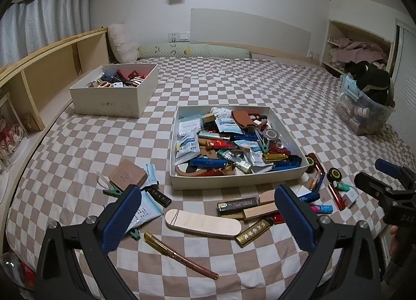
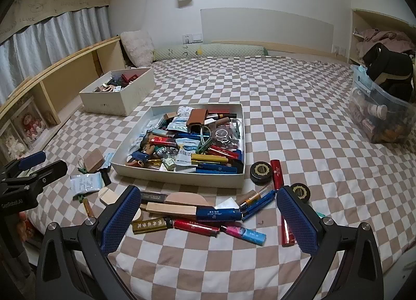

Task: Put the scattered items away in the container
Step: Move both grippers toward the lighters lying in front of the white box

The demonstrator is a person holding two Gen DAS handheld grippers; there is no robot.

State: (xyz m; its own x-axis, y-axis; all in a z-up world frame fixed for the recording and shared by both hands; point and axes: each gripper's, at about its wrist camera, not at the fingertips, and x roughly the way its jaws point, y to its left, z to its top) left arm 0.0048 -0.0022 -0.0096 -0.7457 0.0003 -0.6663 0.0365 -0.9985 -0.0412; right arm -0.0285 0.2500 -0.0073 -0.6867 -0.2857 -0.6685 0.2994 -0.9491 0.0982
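A shallow white tray [image 1: 228,183] full of small items stands mid-bed; it also shows in the right wrist view [image 2: 182,177]. Scattered in front of it lie a pale wooden oval [image 1: 202,222], a gold pen [image 1: 179,254], a gold lighter [image 1: 253,231], wooden blocks [image 1: 260,212] and a brown square [image 1: 128,173]. My left gripper [image 1: 208,215] is open and empty above the oval. My right gripper [image 2: 209,212] is open and empty above a blue lighter [image 2: 218,214], a red lighter [image 2: 195,227], a pink-blue tube [image 2: 244,233] and a wooden stick [image 2: 170,208].
A deeper white box [image 1: 109,103] with items sits at the back left. A clear bin [image 1: 364,114] with a black bag stands at the right. Two round black tins [image 2: 261,173] and a red tube [image 2: 275,173] lie right of the tray. A wooden shelf [image 1: 46,71] runs along the left.
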